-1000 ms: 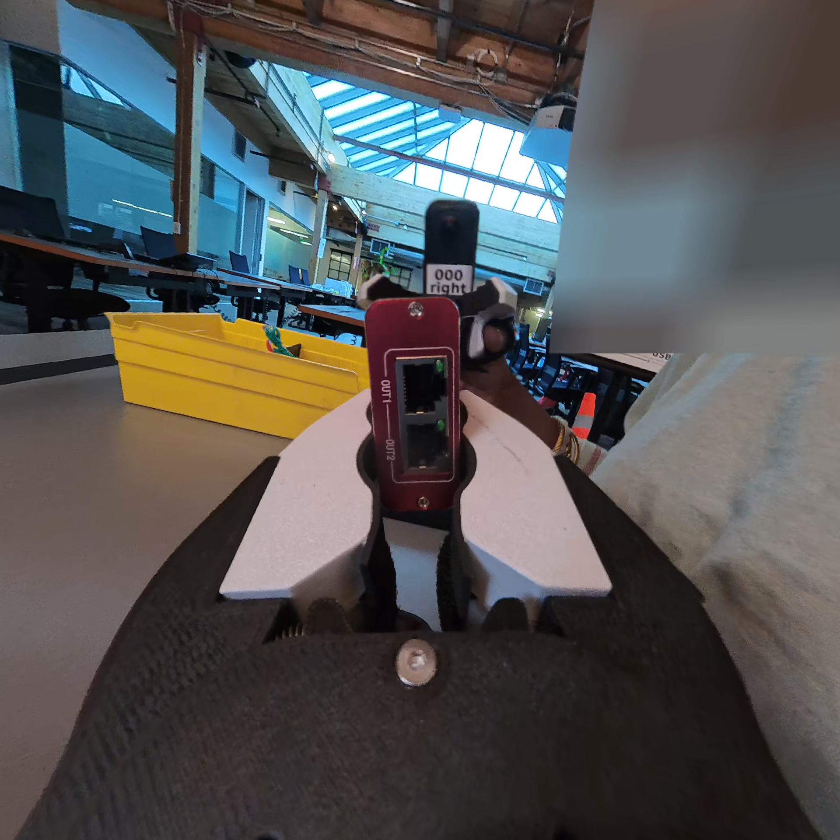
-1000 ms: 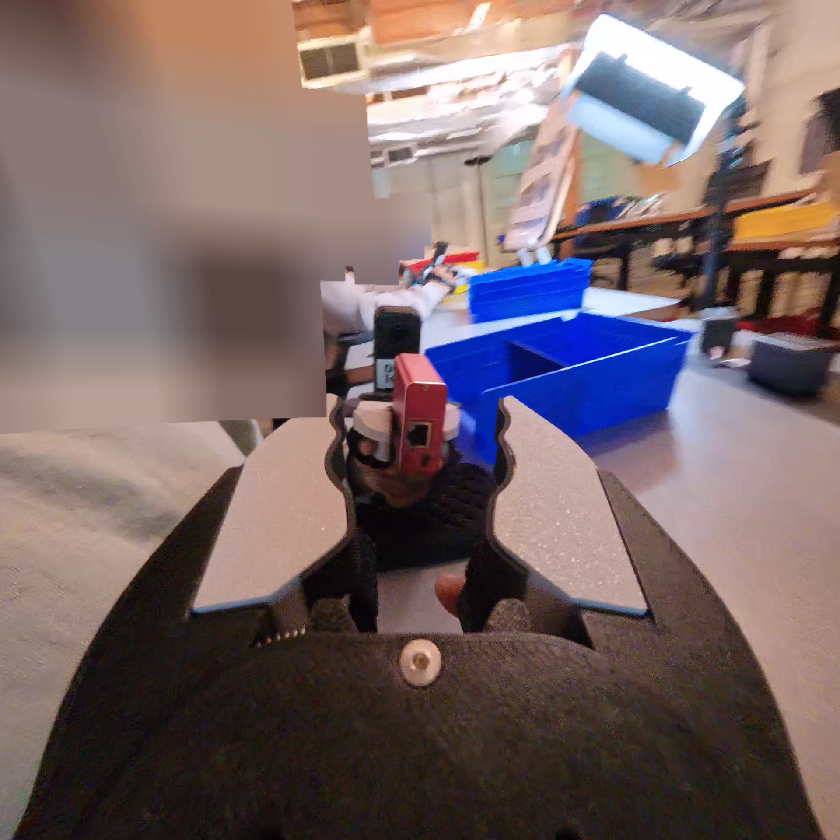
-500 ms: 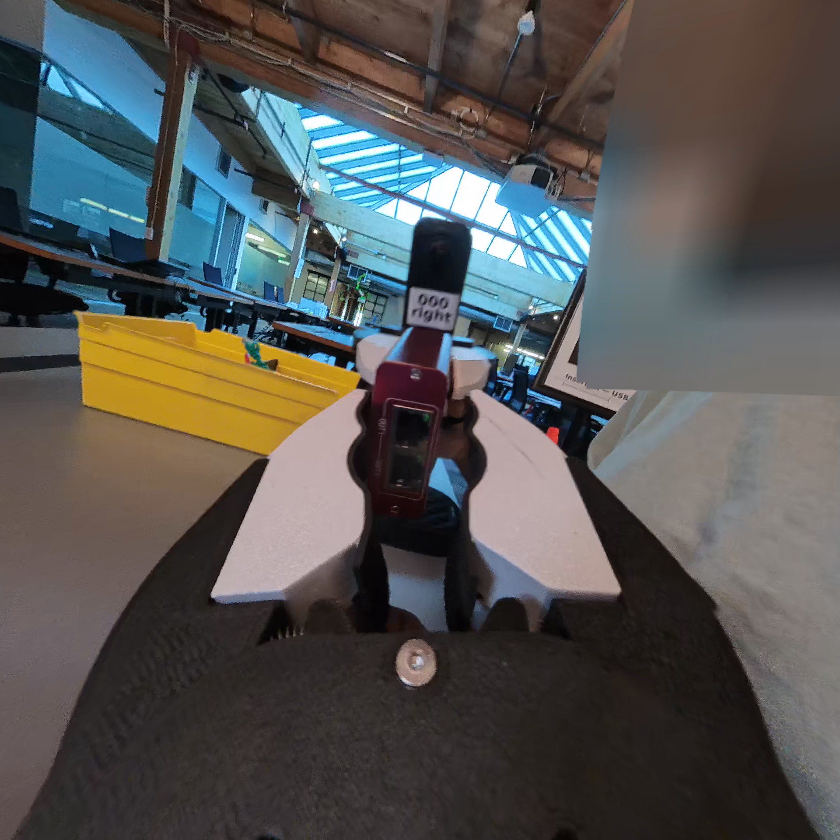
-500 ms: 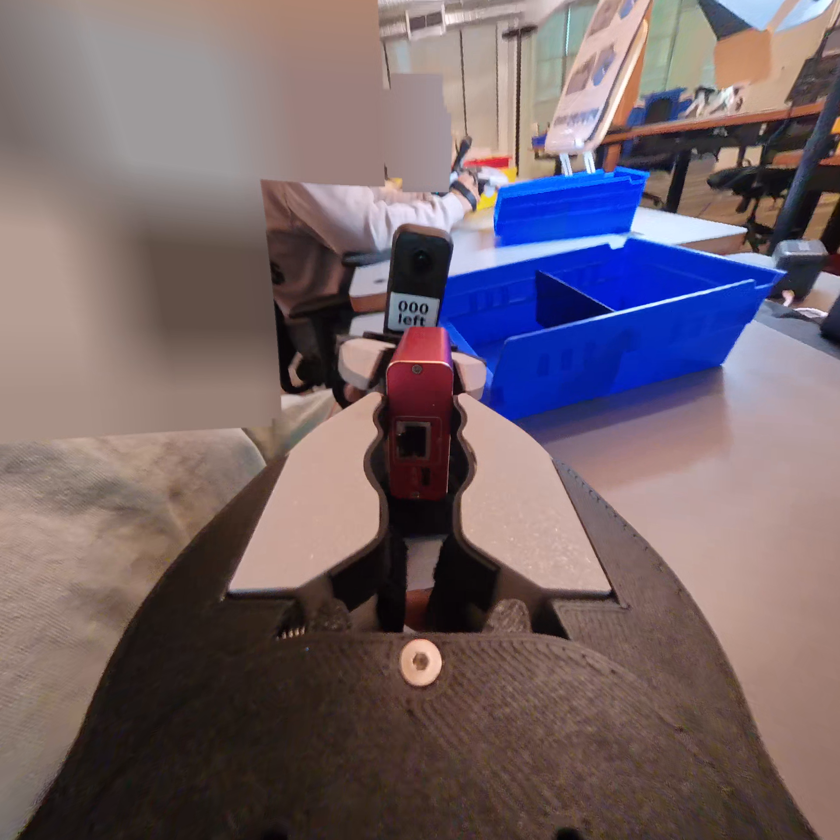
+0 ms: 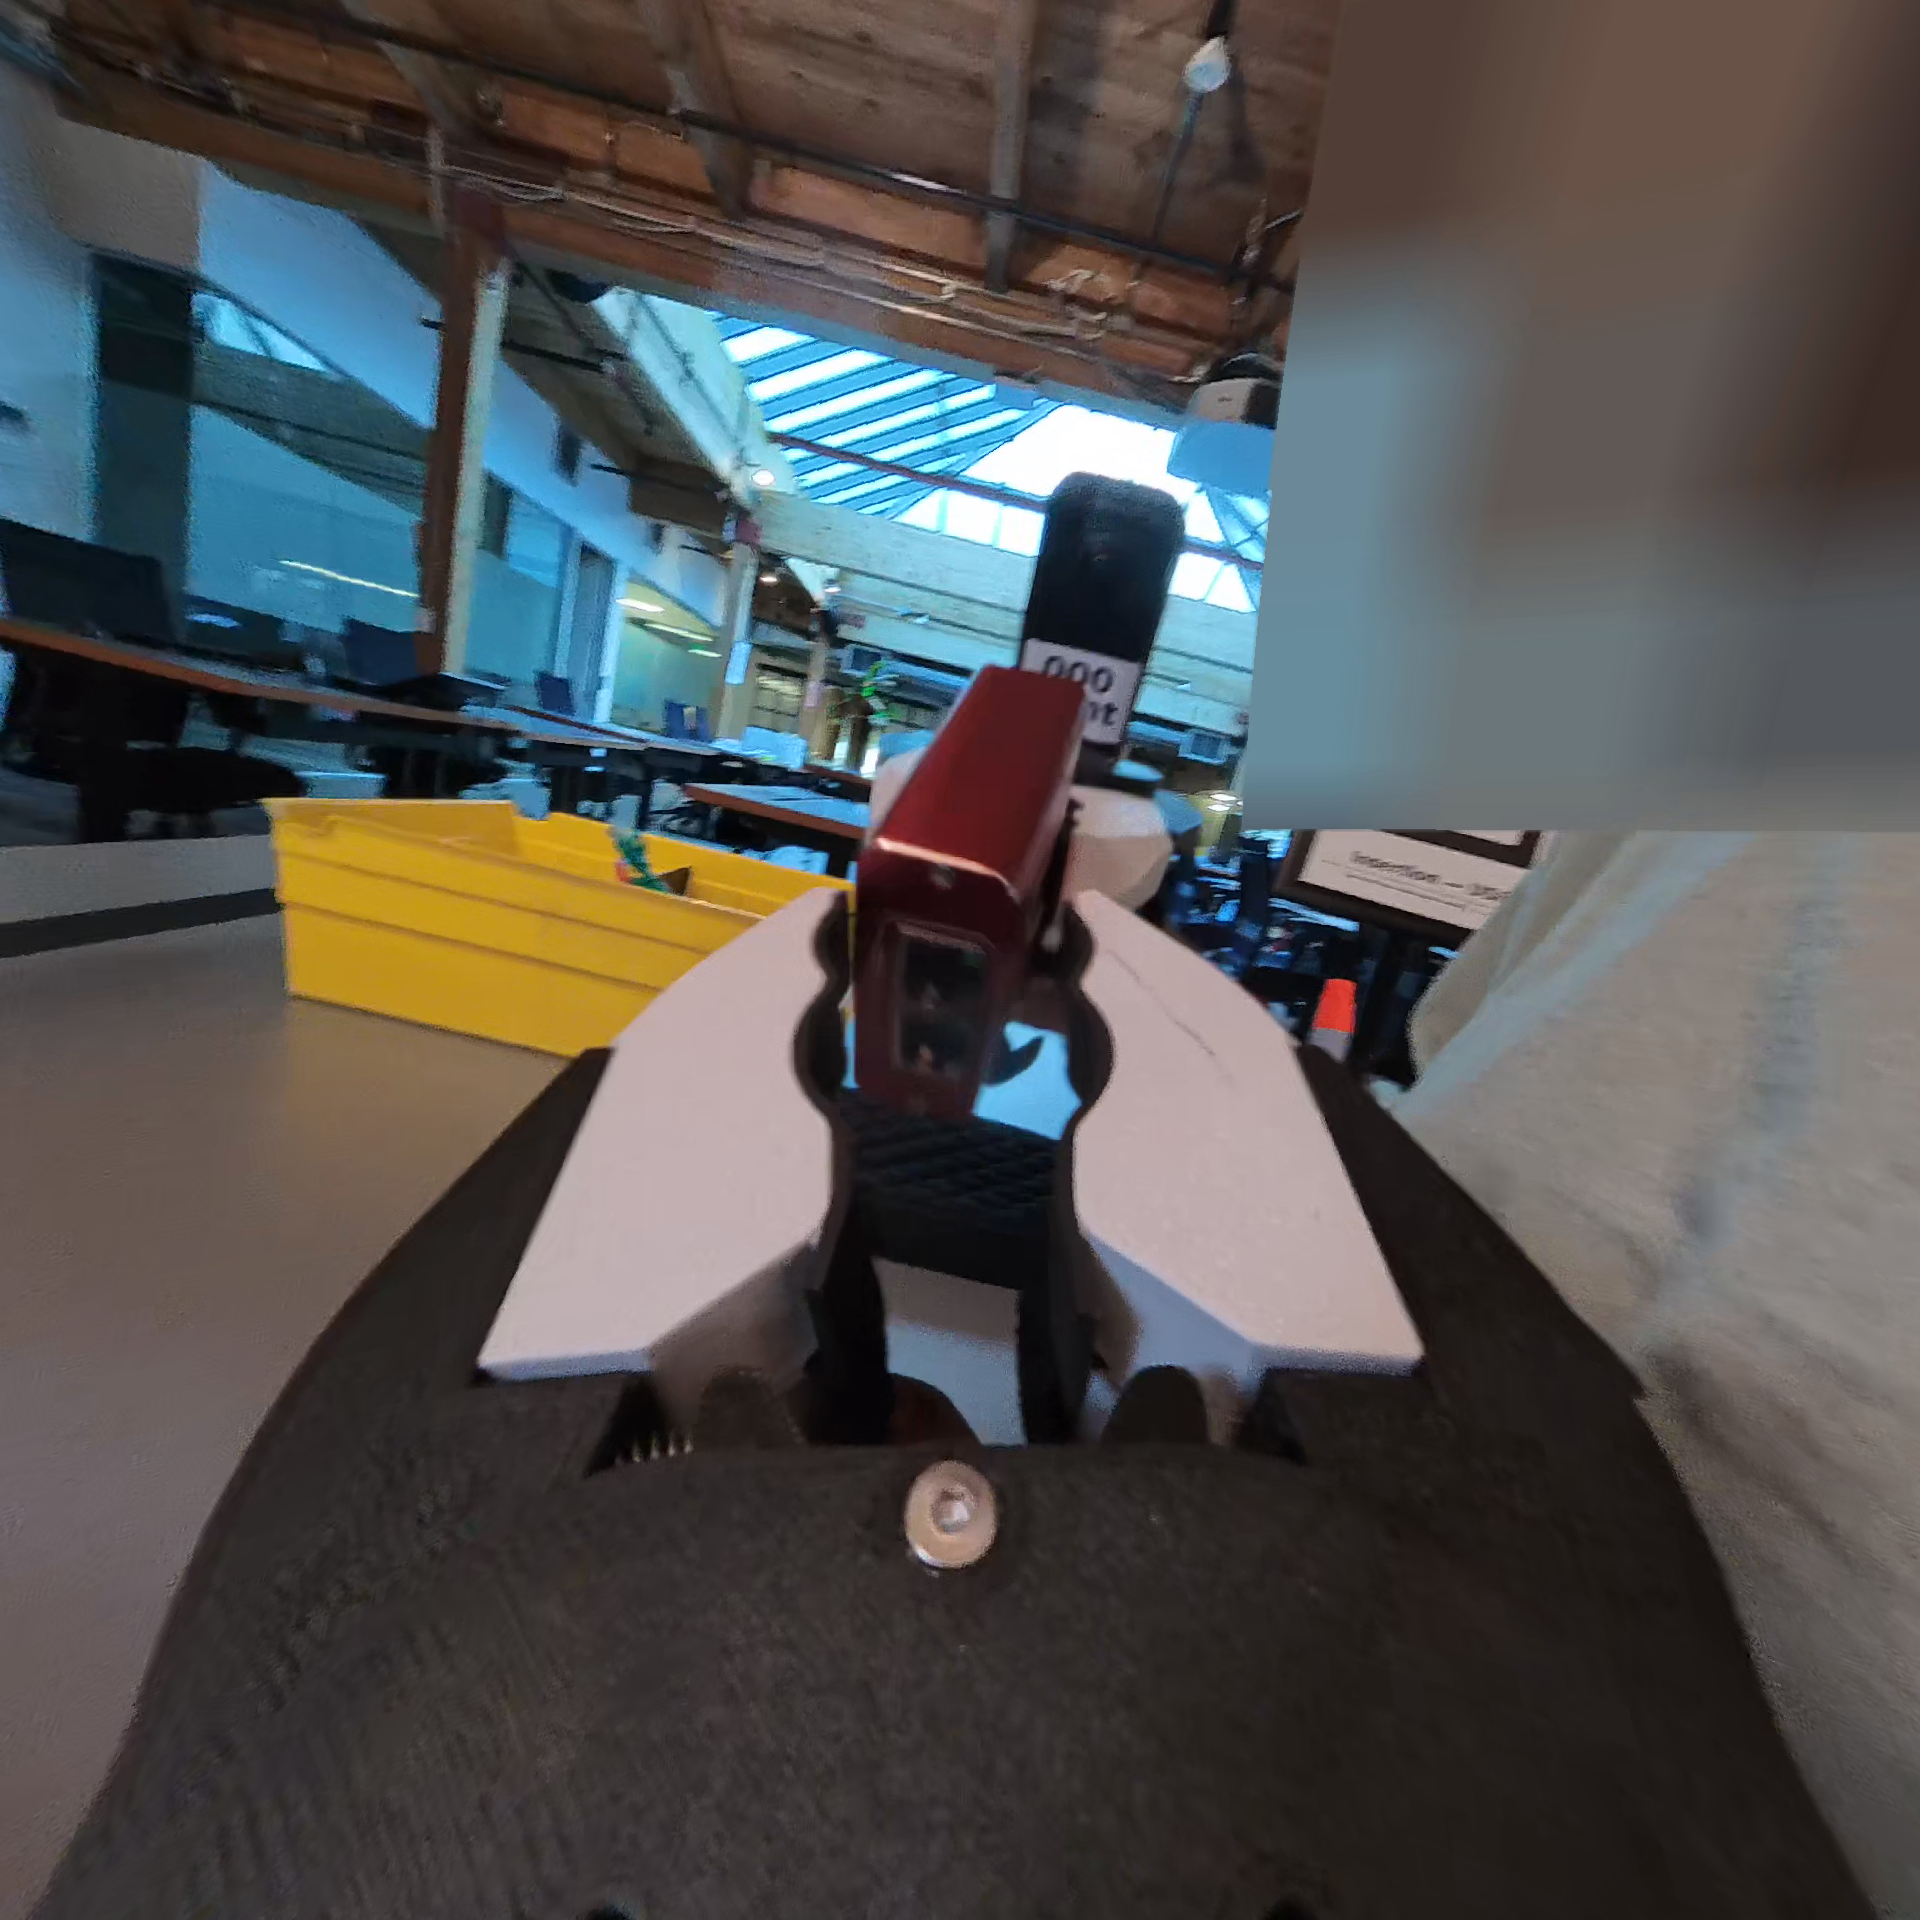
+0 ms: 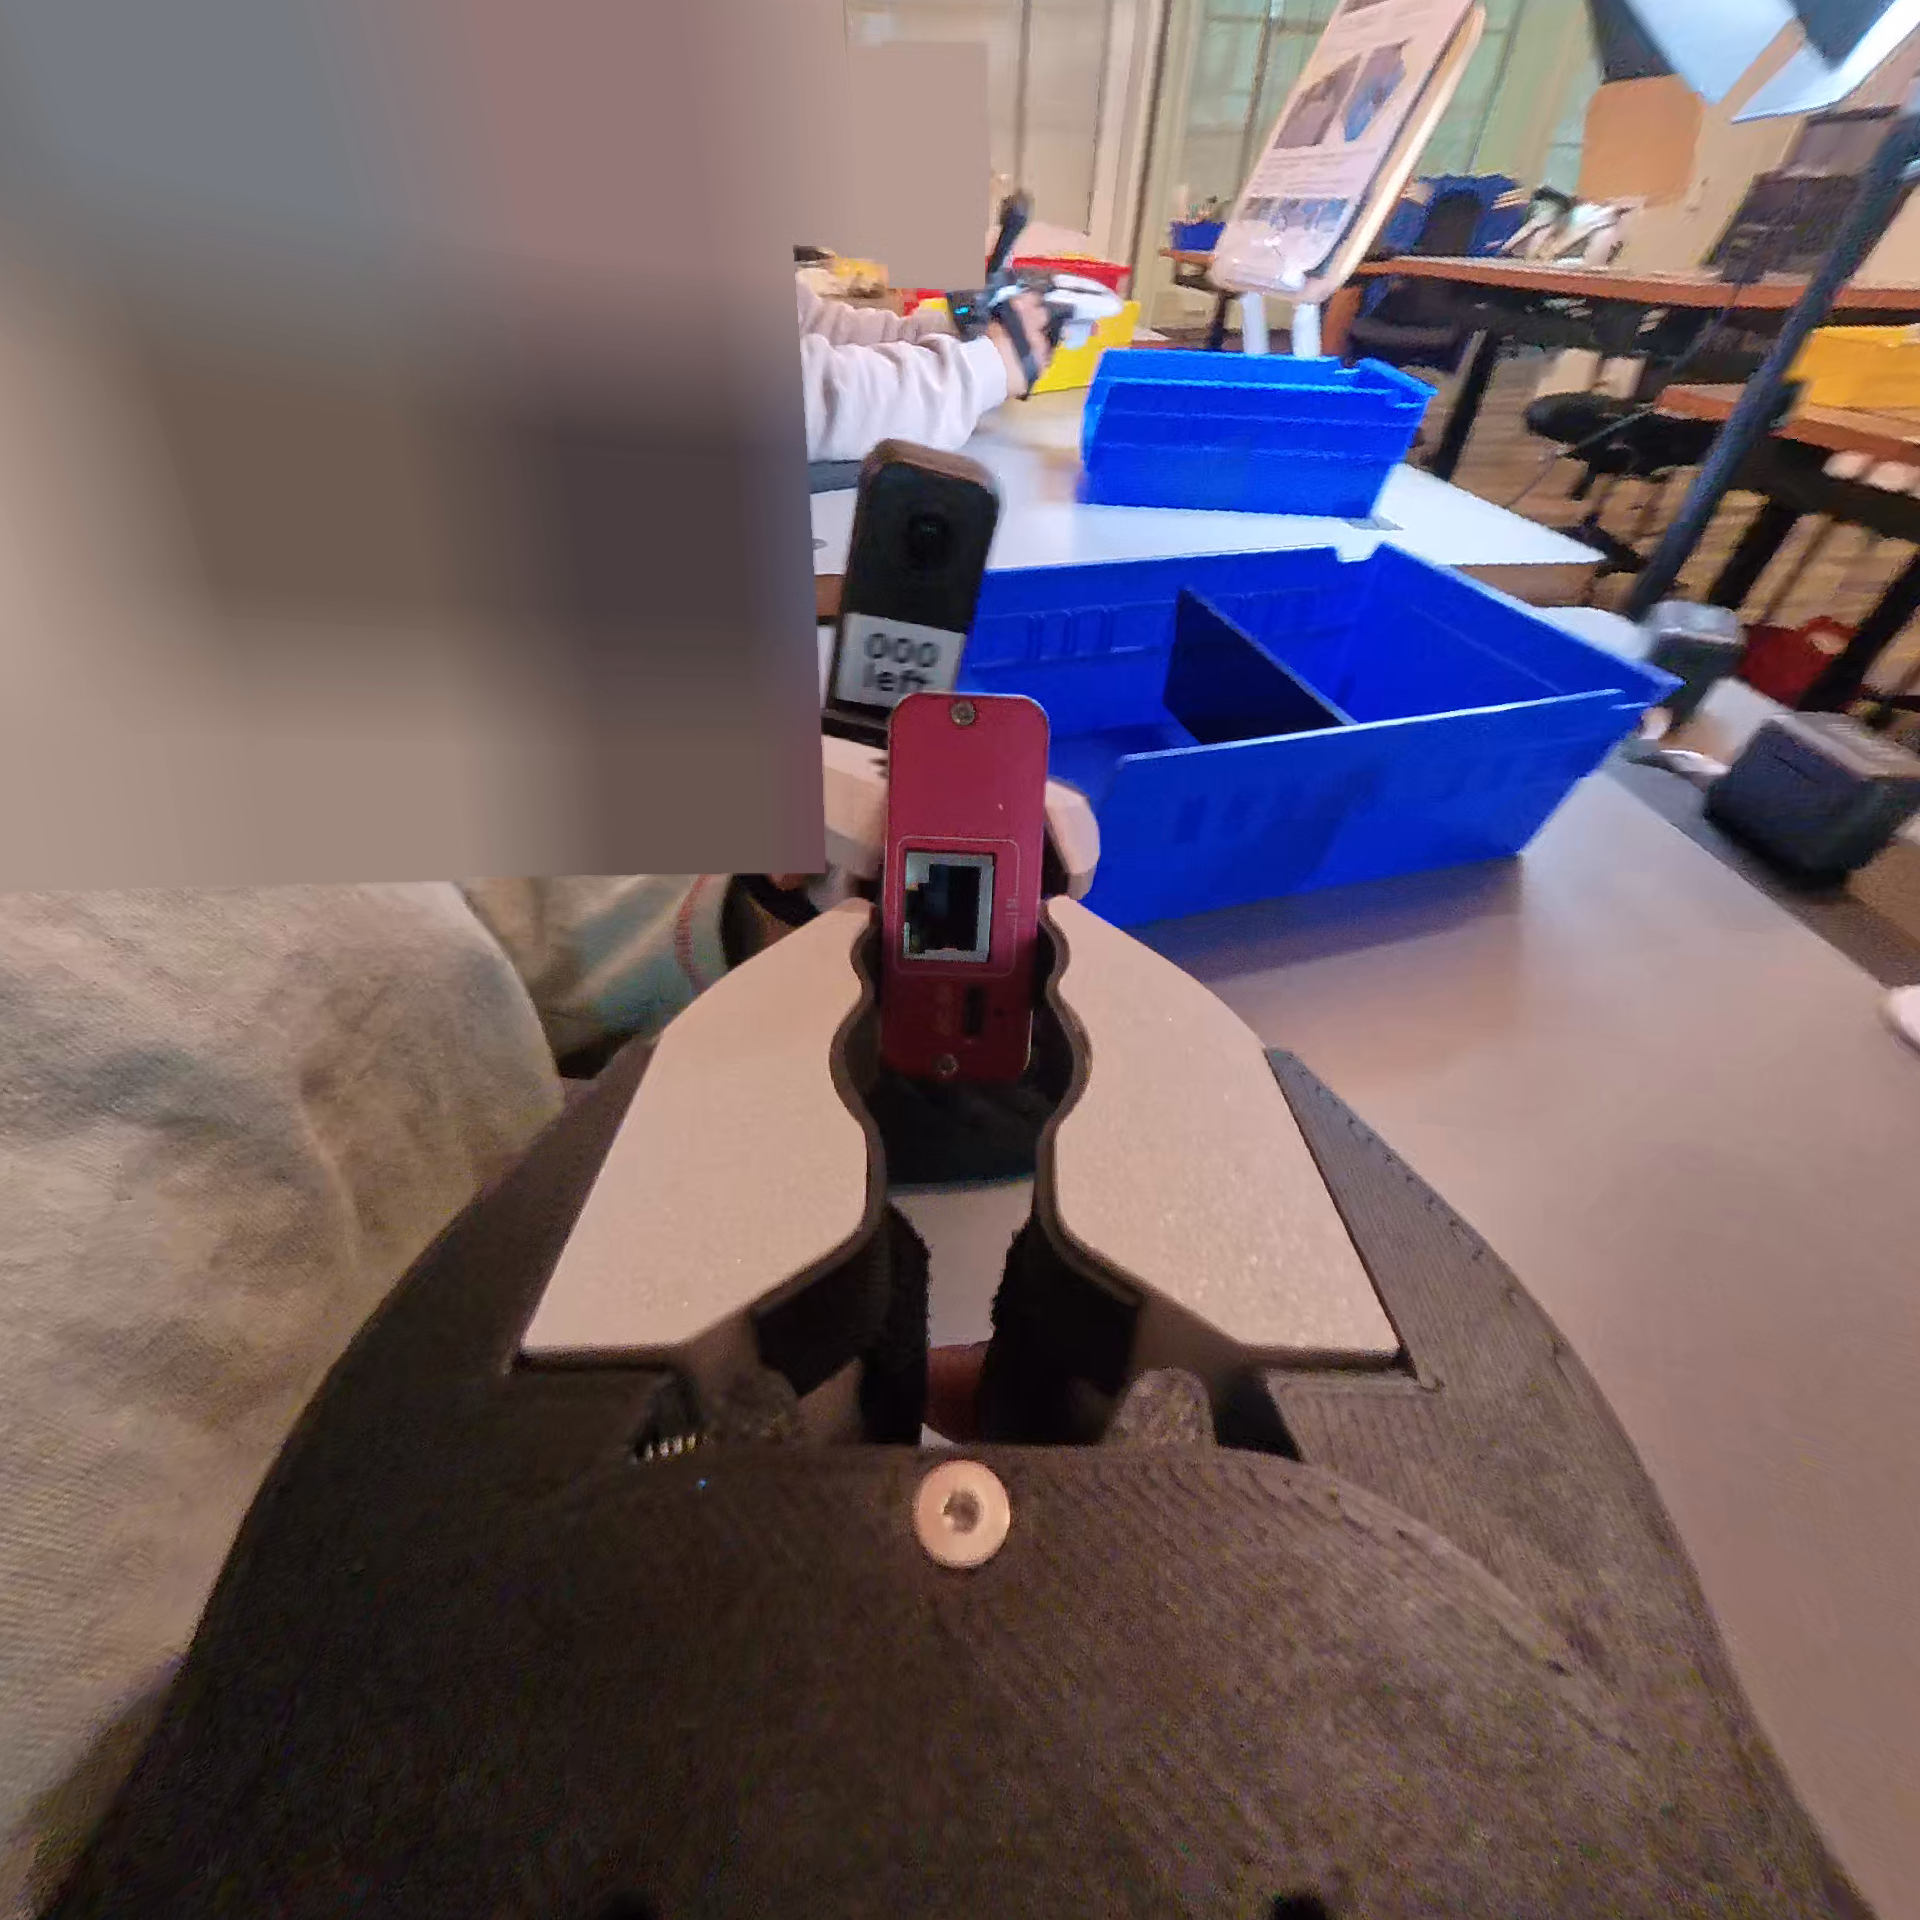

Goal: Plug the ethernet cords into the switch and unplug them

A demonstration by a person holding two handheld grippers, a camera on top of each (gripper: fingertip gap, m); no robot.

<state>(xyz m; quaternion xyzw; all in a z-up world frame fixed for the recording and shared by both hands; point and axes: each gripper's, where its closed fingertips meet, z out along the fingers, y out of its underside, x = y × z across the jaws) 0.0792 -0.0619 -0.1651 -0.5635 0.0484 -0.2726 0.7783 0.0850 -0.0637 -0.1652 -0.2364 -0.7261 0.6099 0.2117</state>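
The red switch is upright between my right gripper's fingers, which are shut on its sides; one port faces the right wrist camera. In the left wrist view the switch shows its two-port end, tilted, just past my left gripper. The left jaws stand open with a gap on each side of the switch. The right gripper's black camera rises behind the switch, and the left gripper's camera shows behind it in the right wrist view. No ethernet cord is clearly in view.
A yellow bin with something green in it sits on the grey table to the left. A divided blue bin, a second blue bin and a dark box are to the right. A person's grey garment is close by. Less than 4 cm separates the two grippers' tips.
The right gripper came in open and shut on the switch. The left gripper, which held the switch, has opened and drawn back a little; the switch now tilts in the left wrist view.
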